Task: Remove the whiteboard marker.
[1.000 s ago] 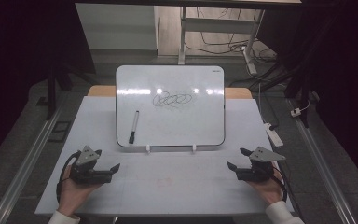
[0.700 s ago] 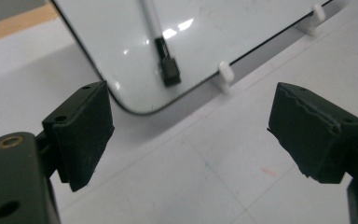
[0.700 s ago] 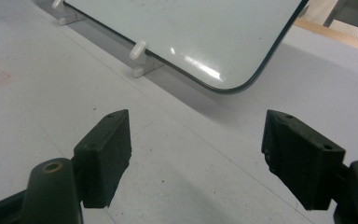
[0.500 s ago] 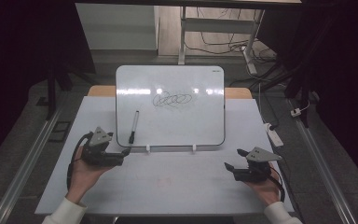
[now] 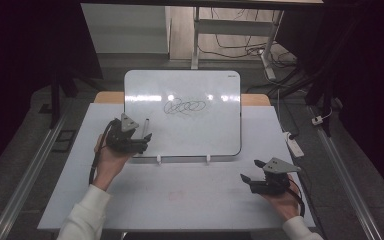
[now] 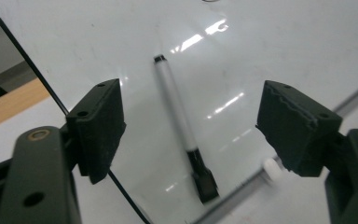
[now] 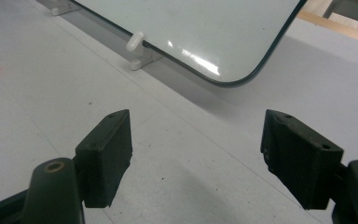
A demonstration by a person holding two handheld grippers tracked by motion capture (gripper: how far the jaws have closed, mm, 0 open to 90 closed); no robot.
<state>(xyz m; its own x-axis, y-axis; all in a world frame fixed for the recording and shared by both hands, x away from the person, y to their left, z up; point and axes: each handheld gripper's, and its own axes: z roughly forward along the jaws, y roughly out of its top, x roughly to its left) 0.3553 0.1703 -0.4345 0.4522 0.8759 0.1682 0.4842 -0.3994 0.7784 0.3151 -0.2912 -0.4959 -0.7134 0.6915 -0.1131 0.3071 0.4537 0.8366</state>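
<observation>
The whiteboard [image 5: 195,115] stands tilted on the white table [image 5: 190,195]. The left gripper [image 5: 139,141] hovers over its lower left corner, jaws wide though just narrowing, holding nothing. The right gripper [image 5: 247,180] rests spread and empty. The marker [image 6: 179,122] lies on the board, between the left jaws, untouched.

No readable text on whiteboard [image 5: 205,130] or marker [image 6: 179,116].

Overhead light left bright glare spots on the whiteboard [image 5: 182,112]; the room around the table [image 5: 180,200] lay dark. Gripper views were sharp at centre, with near jaws slightly soft and casting faint shadows.
</observation>
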